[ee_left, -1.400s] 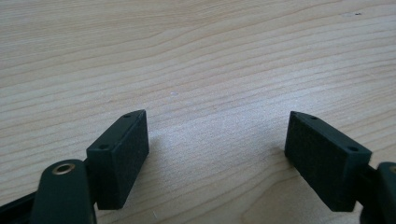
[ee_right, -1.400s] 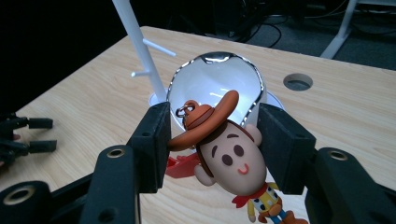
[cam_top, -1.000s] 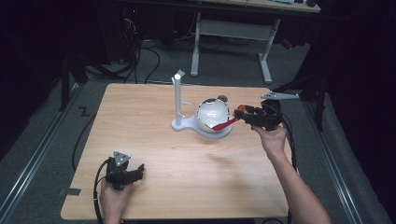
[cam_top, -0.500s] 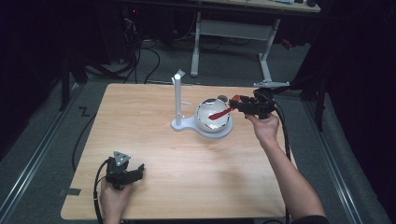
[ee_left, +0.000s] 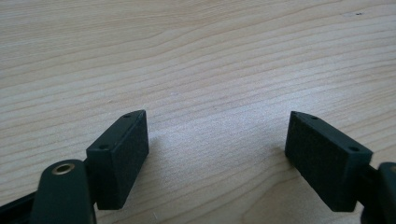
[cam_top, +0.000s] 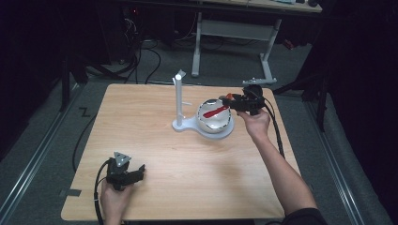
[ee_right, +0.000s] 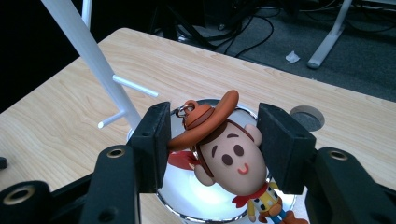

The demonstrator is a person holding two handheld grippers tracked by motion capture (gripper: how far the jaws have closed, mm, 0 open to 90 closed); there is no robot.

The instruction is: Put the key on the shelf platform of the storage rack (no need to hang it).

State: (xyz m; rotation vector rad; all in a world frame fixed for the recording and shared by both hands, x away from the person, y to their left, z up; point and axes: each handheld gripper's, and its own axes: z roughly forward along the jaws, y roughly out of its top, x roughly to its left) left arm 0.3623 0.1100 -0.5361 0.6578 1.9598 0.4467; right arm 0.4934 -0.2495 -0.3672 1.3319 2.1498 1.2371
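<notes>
A cowboy figure keychain (ee_right: pixel 229 158) with an orange hat and a metal ring hangs between the jaws of my right gripper (ee_right: pixel 212 121), which is shut on its head. Its red strap (cam_top: pixel 213 111) stretches out over a shiny metal bowl (cam_top: pixel 213 123). The bowl (ee_right: pixel 196 200) sits directly under the figure on the base of a white stand (cam_top: pixel 185 125). My right gripper (cam_top: pixel 230 101) is at the bowl's right rim. My left gripper (cam_top: pixel 133 172) rests near the table's front left, and its jaws stand wide open over bare wood (ee_left: pixel 217 140).
The stand's upright white post (cam_top: pixel 179 98) rises left of the bowl, and two short pegs (ee_right: pixel 135 86) stick out of it toward the bowl. A round cable hole (ee_right: pixel 306 116) lies in the table beyond the bowl. Desk legs and cables are on the floor behind.
My right gripper has carried the cowboy figure up and left, from beside the bowl to over its right rim. The left gripper has not moved.
</notes>
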